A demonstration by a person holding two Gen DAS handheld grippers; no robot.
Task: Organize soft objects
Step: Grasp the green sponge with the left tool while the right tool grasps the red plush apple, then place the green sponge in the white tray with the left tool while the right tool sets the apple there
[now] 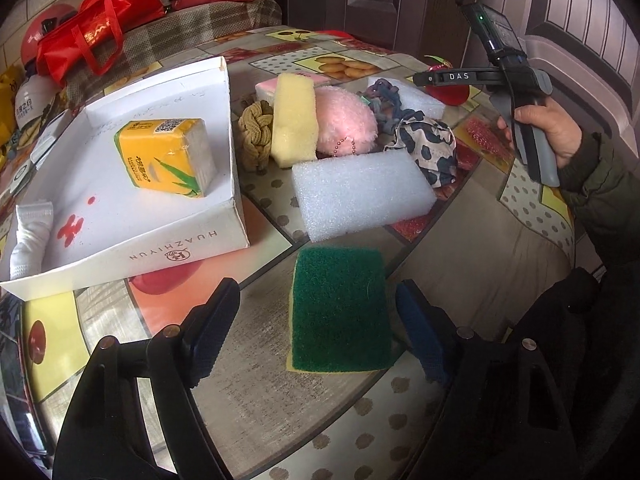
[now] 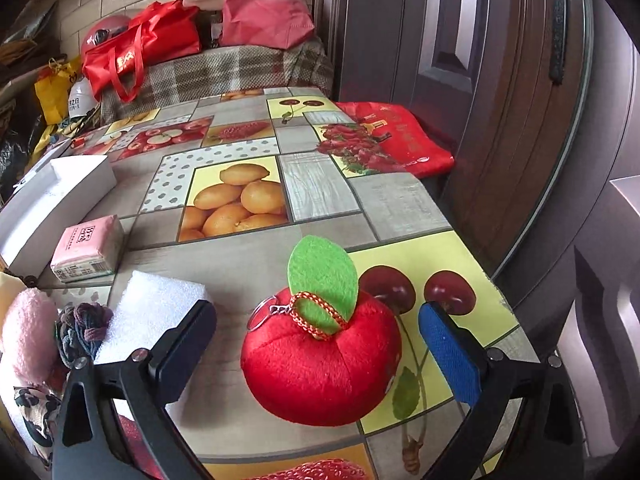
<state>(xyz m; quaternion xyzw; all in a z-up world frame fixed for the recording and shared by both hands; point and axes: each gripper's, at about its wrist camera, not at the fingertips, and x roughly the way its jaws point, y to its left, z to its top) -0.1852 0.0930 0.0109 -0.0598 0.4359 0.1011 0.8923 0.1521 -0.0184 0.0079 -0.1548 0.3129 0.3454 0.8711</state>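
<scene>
My left gripper is open, its jaws on either side of a green-and-yellow scouring sponge lying on the table. A white box lid at the left holds a yellow tissue pack and a white sock. Behind the sponge lie a white foam block, a yellow sponge, a pink plush, a braided rope knot and a spotted cloth. My right gripper is open around a red plush apple with a green leaf.
A pink tissue pack, a second white foam block and a dark knotted cord lie left of the apple. A red bag hangs at the table's far right edge. Red bags sit on the bench behind.
</scene>
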